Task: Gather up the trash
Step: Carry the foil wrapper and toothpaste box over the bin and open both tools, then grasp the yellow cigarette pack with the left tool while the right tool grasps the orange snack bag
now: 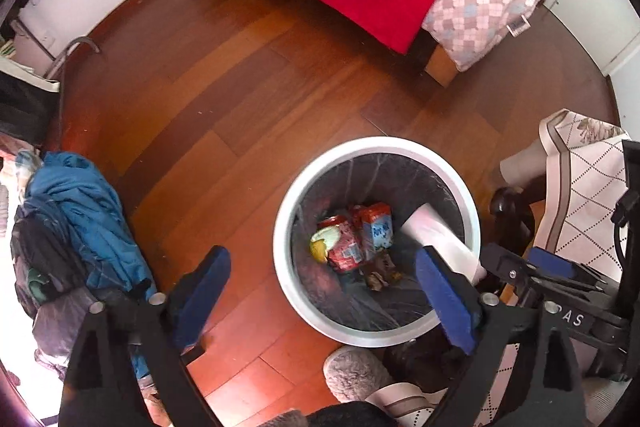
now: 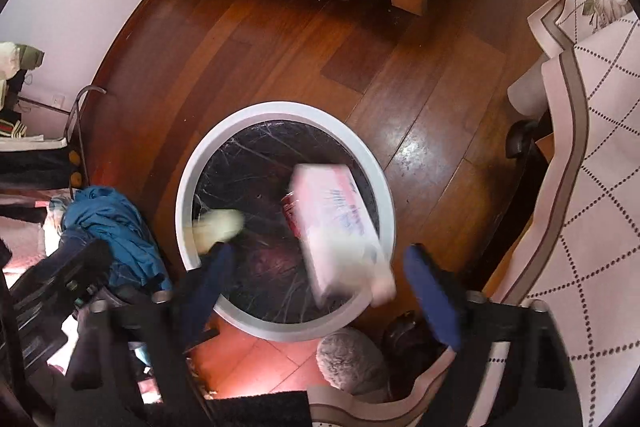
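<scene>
Blue-lettered white pack [image 2: 340, 223], letters "AS" [image 1: 573, 319] on tongs

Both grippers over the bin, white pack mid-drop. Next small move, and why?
Probably lift both clear. The left gripper and right gripper stand open with nothing between the pads, and the white pack is blurred, apparently falling inside the bin, so nothing is left to release.

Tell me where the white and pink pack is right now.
In the right wrist view the white and pink pack is blurred over the right side of the white bin, between the open right gripper's fingers, touching neither.
</scene>
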Motion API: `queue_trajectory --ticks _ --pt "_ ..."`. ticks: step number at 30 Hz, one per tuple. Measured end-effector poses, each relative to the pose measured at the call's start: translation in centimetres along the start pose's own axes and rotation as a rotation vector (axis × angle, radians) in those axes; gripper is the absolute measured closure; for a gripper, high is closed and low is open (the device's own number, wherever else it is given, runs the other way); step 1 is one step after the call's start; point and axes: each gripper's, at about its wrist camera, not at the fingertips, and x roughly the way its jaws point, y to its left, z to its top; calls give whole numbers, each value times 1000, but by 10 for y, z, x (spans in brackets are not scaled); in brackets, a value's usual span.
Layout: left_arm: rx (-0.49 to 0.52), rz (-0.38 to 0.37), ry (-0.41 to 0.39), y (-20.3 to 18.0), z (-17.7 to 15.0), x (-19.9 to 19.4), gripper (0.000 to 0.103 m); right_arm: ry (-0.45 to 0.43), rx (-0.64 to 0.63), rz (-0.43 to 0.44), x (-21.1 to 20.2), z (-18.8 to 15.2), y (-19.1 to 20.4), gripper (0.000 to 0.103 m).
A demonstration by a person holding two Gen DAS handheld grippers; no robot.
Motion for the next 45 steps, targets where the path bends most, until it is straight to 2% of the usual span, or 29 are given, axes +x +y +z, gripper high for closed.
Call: queue_trajectory --ticks 1,2,4,9,16,26,32,36,39,45 --pt "-3 9 -3 1 0 -2 7 -6 -7 -4 -3 -2 2 9" --pt "-4 11 -9 3 -2 -5 4 -6 -12 -13 -5 -4 3 0" --pt "-3 23 -33 4 -5 -14 1 -9 -13 -21 -13 -11 4 0" --pt "1 48 -53 7 -16 -31 1 -26 -36 -76 -34 -27 6 0" --pt "18 65 -106 5 -32 -68 1 -76 -65 -80 -76 -53 14 0" --pt "48 60 -240 -7 -57 -147 1 -220 -85 -36 -165 -92 21 0" --pt "78 97 -309 -31 -73 -187 1 -311 -77 33 -222 -116 12 0" --pt "113 101 -350 -66 -79 -204 1 -367 -24 83 -259 -128 -19 0" --pt "155 75 -361 -107 -79 -204 1 -400 44 77 -282 -135 -63 0" --pt "282 10 -289 -220 -83 -167 1 -411 253 -59 -306 -152 -196 0"
